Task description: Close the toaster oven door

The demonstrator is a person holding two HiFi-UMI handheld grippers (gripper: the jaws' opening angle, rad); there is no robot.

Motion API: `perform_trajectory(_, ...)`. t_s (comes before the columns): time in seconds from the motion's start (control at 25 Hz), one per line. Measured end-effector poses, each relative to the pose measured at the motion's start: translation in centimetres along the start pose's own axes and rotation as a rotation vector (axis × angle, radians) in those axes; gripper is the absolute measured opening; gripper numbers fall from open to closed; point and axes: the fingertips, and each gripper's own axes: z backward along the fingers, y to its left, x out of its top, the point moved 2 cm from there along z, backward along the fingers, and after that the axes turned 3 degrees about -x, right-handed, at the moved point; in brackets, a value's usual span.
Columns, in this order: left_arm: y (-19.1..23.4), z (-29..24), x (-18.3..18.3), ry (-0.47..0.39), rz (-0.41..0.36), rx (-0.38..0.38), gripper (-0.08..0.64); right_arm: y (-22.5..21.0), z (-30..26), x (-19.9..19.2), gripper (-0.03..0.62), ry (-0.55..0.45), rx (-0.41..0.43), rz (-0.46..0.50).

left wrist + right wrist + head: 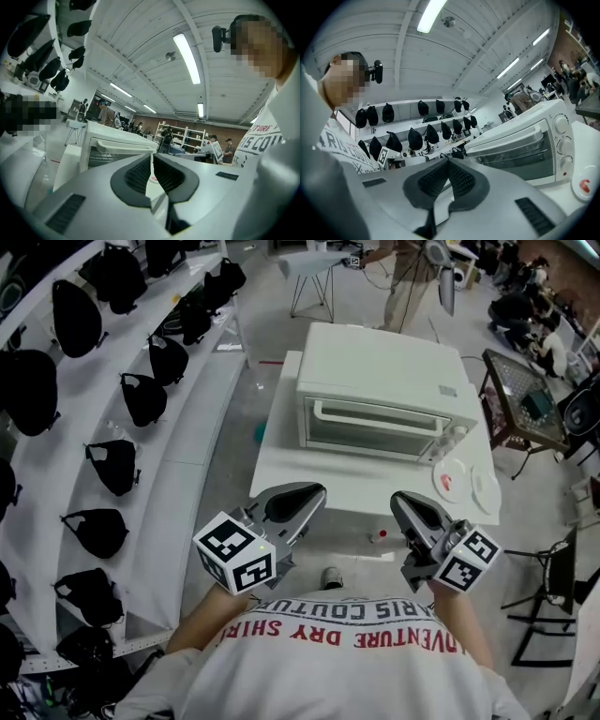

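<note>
Matt white toaster oven (384, 381), probably painted metal.

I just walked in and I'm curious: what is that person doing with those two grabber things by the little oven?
A person stands at a white table with a toaster oven on it and holds a gripper in each hand. The oven's door looks closed. The left gripper and the right gripper both have their jaws together with nothing in them. They are near the person's chest, not touching the oven.
</note>
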Motion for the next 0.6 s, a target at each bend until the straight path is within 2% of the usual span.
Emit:
perform_trajectory(0.16,-0.9,0.5,0.3,-0.02,0.007,-0.028,0.041,1.3,0.3,-0.4,0.023,0.008,0.009,0.006)
perform_trajectory(0.6,-1.0,0.6,-0.7,0.008,0.028,-0.038,0.041,1.4,1.4,-1.4,0.023,0.008,-0.022,-0.034)
